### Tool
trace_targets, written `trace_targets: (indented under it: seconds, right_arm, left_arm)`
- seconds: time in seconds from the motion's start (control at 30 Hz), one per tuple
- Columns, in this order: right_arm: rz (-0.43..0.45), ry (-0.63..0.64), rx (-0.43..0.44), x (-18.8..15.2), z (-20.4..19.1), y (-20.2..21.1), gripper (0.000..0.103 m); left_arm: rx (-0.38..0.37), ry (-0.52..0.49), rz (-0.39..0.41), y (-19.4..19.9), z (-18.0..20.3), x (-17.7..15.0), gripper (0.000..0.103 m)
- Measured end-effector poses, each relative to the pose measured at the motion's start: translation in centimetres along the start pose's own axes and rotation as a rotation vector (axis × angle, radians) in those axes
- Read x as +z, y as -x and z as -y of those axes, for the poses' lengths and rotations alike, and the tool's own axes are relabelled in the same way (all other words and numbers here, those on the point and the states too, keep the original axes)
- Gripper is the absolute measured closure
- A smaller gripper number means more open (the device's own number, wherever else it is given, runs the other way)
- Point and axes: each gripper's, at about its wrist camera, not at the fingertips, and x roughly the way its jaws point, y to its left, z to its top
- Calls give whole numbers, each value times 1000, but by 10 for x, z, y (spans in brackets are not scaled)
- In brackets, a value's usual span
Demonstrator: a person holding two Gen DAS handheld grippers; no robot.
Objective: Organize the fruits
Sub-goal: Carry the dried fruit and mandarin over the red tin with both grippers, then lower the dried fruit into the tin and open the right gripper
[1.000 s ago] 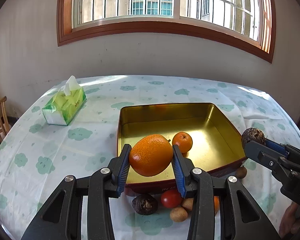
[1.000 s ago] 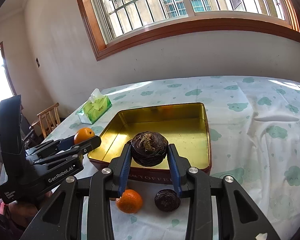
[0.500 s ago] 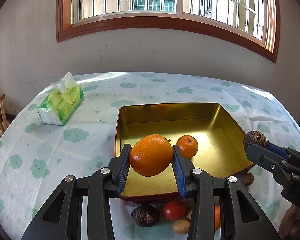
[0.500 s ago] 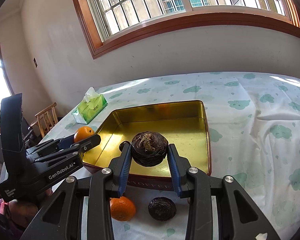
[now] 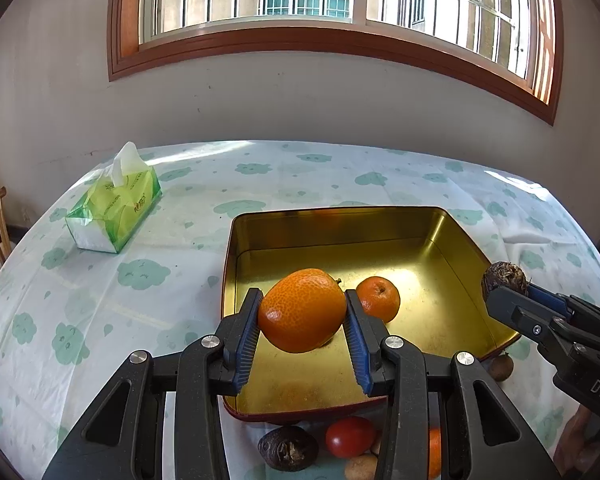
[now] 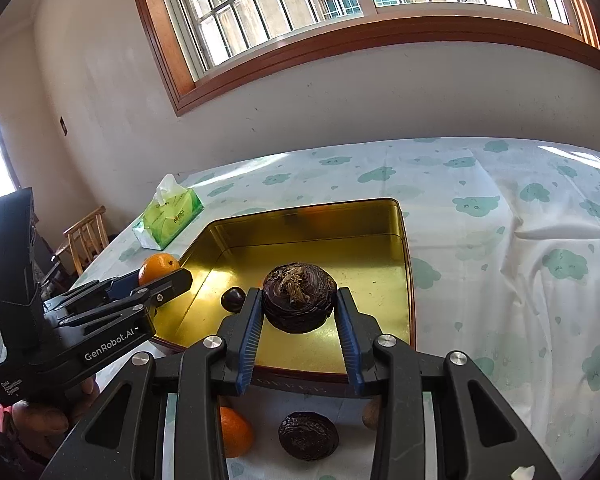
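Orange fruit (image 5: pixel 302 310) clamped in the left tongs (image 5: pixel 302 320), held over the near end of the gold tin (image 5: pixel 340 224) — a smaller orange (image 5: pixel 378 298) sits inside. Right tongs (image 6: pixel 298 320) clamped on a dark wrinkled fruit (image 6: pixel 298 302), also above the tin. More fruit on the surface (image 5: pixel 100 280) by the tin's near edge — a tomato (image 5: pixel 350 436), another dark fruit (image 6: pixel 308 434). Tissue pack (image 5: pixel 114 210) far left.
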Motion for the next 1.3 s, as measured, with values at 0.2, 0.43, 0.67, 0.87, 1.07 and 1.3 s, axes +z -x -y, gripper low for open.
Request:
trace_targets:
  seconds: [0.2,0.43,0.67,0.87,1.07,1.3]
  right_arm:
    - [-1,-9,-7,5,5,-10,69]
    - [-9,-15,-16,8,10,-21,69]
    - [-12,-11,-23,16,15,-31,69]
    - [-29,-18,-27,23,18,-42,69]
    - [-36,-22,-27,27,19,-47,69]
    - [-46,-28,-28,29,21,-54,69]
  left_arm:
    - [1,0,0,-4,1,2,62]
    - [2,-7,-5,-16,2,6,62]
    - [4,-17,2,-24,2,13,62]
    - [5,-21,1,-31,0,20,62]
    - [10,-24,-9,-38,-1,23,62]
    - [24,-31,-24,-46,-2,24,62]
